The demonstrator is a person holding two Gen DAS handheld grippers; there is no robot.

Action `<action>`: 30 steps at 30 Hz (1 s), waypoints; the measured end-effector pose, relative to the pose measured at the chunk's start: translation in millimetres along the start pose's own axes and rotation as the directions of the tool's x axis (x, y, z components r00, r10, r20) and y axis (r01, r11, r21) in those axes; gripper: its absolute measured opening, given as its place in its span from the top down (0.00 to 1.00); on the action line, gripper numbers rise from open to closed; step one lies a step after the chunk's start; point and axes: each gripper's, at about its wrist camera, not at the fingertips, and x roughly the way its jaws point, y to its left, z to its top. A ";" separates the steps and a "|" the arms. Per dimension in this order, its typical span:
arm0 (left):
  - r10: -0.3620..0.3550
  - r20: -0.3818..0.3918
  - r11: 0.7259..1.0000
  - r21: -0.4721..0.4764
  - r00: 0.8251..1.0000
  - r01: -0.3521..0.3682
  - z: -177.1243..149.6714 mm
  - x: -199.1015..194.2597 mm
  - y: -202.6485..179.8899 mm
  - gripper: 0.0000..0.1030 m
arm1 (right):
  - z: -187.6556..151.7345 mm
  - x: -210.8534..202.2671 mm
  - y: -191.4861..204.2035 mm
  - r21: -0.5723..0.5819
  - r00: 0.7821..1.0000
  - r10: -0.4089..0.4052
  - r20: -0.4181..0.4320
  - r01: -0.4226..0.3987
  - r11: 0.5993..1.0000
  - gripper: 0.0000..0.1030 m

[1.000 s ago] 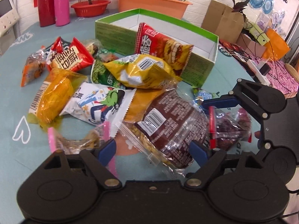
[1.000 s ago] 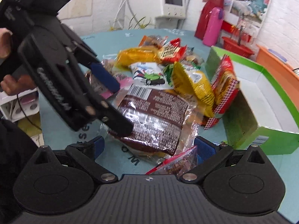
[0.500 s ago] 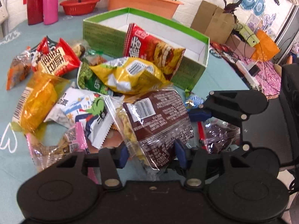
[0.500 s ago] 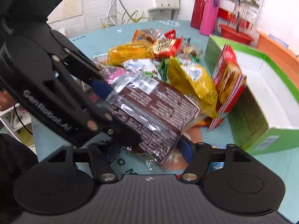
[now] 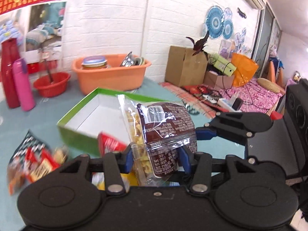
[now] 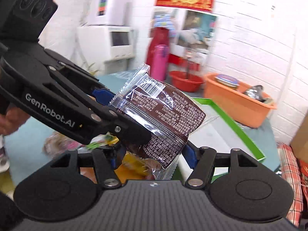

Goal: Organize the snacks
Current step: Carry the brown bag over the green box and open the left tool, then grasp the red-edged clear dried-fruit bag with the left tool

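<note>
Brown snack packet (image 5: 165, 127) in clenched fingers of left gripper (image 5: 156, 158) and right gripper (image 6: 154, 154)

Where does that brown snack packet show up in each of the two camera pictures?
Left wrist view: brown packet stands centre, above the camera's own fingers, green box behind it.
Right wrist view: brown packet sits centre, the other gripper reaching in from the left.
Shared landmark: orange tub against the white wall.

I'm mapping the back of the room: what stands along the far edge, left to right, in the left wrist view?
Red flask → pink bottle → red basin → orange tub → cardboard box → orange bag.
</note>
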 end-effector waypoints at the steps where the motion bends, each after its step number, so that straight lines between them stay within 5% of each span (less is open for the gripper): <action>1: -0.016 -0.009 1.000 -0.007 1.000 0.016 7.9 15.4 2.8 0.63 | 0.2 5.9 -9.8 0.024 1.000 -0.012 -0.001 0.013 1.000 0.01; 9: -0.081 -0.079 0.997 0.002 0.994 0.081 30.5 99.0 15.3 0.59 | -17.3 37.9 -58.5 0.150 0.996 -0.072 -0.058 0.080 0.985 0.01; 11: -0.075 -0.093 0.997 -0.005 0.993 0.075 30.4 112.2 17.4 0.42 | -22.2 43.6 -62.7 0.161 0.995 -0.071 -0.071 0.082 0.983 0.02; 13: -0.064 -0.088 0.998 -0.019 0.994 0.063 28.8 119.9 24.1 0.34 | -24.9 49.2 -67.3 0.181 0.995 -0.066 -0.081 0.080 0.980 0.02; 15: -0.032 -0.080 0.999 -0.026 0.996 0.030 29.5 125.4 26.4 0.17 | -27.7 55.0 -69.3 0.184 0.993 -0.074 -0.089 0.089 0.979 0.00; 16: -0.008 -0.079 0.999 -0.032 0.997 0.005 29.1 127.6 28.1 0.00 | -29.3 59.1 -69.2 0.179 0.992 -0.080 -0.099 0.097 0.979 0.00; 22: 0.083 -0.057 0.996 -0.033 0.995 -0.085 29.1 109.1 33.8 0.00 | -25.8 55.7 -57.4 0.085 0.985 -0.152 -0.087 0.159 0.984 0.00; 30: 0.096 0.001 0.994 -0.052 0.995 -0.096 12.0 19.4 23.6 0.00 | -17.6 -31.1 -25.4 0.123 0.984 -0.163 0.068 0.154 0.980 0.00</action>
